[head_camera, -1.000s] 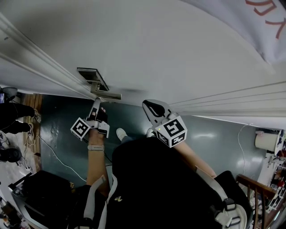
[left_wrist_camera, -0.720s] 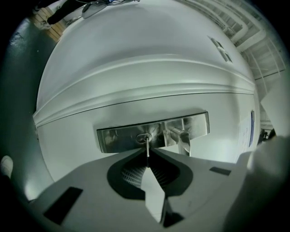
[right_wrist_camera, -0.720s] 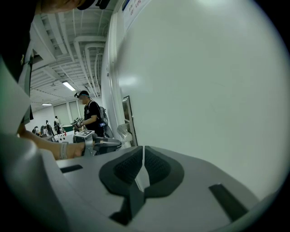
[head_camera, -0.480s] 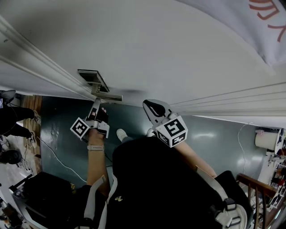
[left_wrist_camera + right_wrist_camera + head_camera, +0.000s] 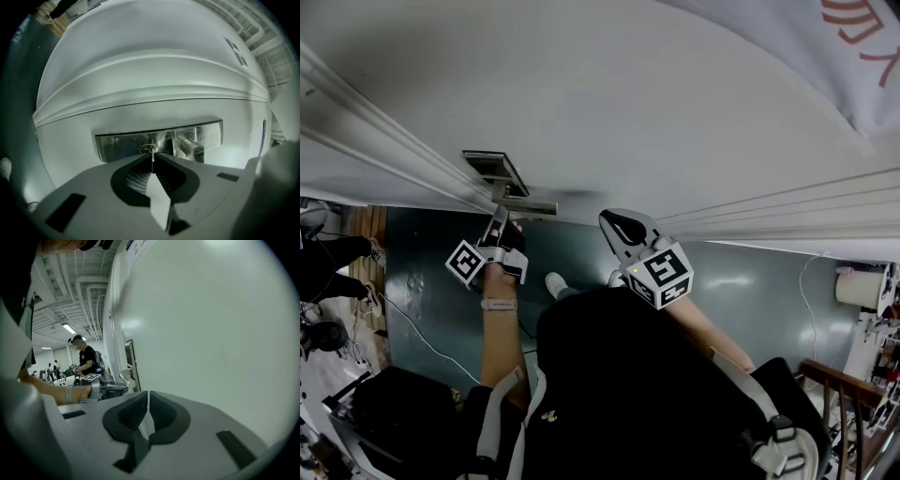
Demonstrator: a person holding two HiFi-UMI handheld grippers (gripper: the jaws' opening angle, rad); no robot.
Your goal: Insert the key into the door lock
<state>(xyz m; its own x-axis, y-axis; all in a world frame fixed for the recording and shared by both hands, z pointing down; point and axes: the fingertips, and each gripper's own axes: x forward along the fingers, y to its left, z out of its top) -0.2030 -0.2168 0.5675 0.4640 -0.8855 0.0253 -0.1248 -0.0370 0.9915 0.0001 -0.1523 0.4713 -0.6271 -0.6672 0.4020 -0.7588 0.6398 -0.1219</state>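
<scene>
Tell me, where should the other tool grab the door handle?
Likely the free end of the door handle, coming in from the side of the right tool. The bar runs sideways from the lock plate toward that tool, and the left tool, shut on the key, crowds the plate end.

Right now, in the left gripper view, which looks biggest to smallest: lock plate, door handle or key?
1. lock plate, widest by far
2. door handle, foreshortened
3. key, a thin sliver, smallest though nearest the camera
</scene>
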